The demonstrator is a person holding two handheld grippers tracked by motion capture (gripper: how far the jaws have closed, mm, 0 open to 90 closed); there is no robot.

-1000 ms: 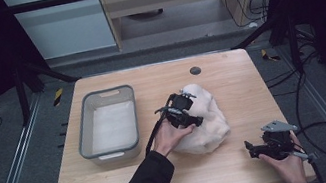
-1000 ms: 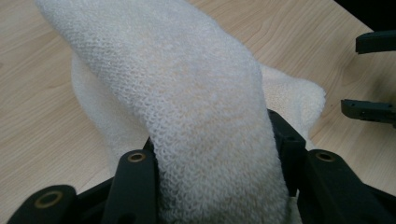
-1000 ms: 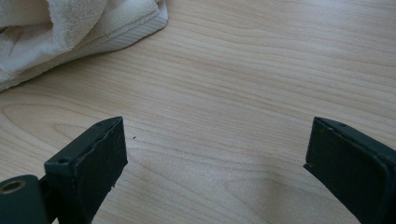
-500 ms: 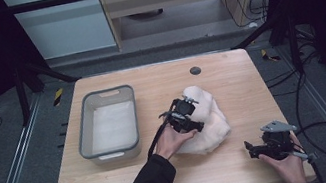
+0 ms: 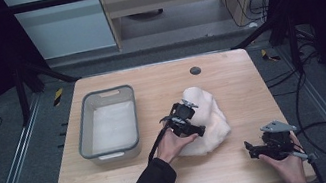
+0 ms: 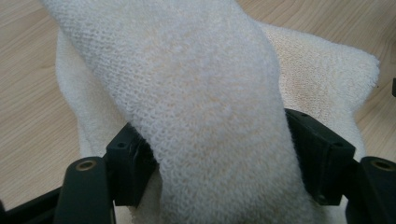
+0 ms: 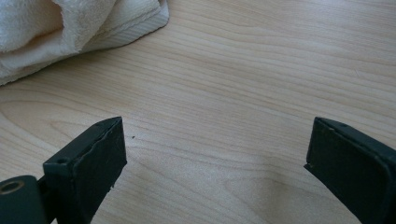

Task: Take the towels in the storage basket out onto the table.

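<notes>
Opening around a thick fold of the cream terry-cloth towel (image 6: 205,107), my left gripper's (image 5: 187,117) fingers (image 6: 128,163) have just been spreading; the fold sits between them, and I cannot tell whether the pads press it. Compared with a second ago, that hand has sunk onto the bundle, which lies mid-worktop (image 5: 149,81), right of the grey plastic bin (image 5: 84,130). I judge this a release. My right gripper (image 5: 255,149) rests wide open and empty near the front edge.
</notes>
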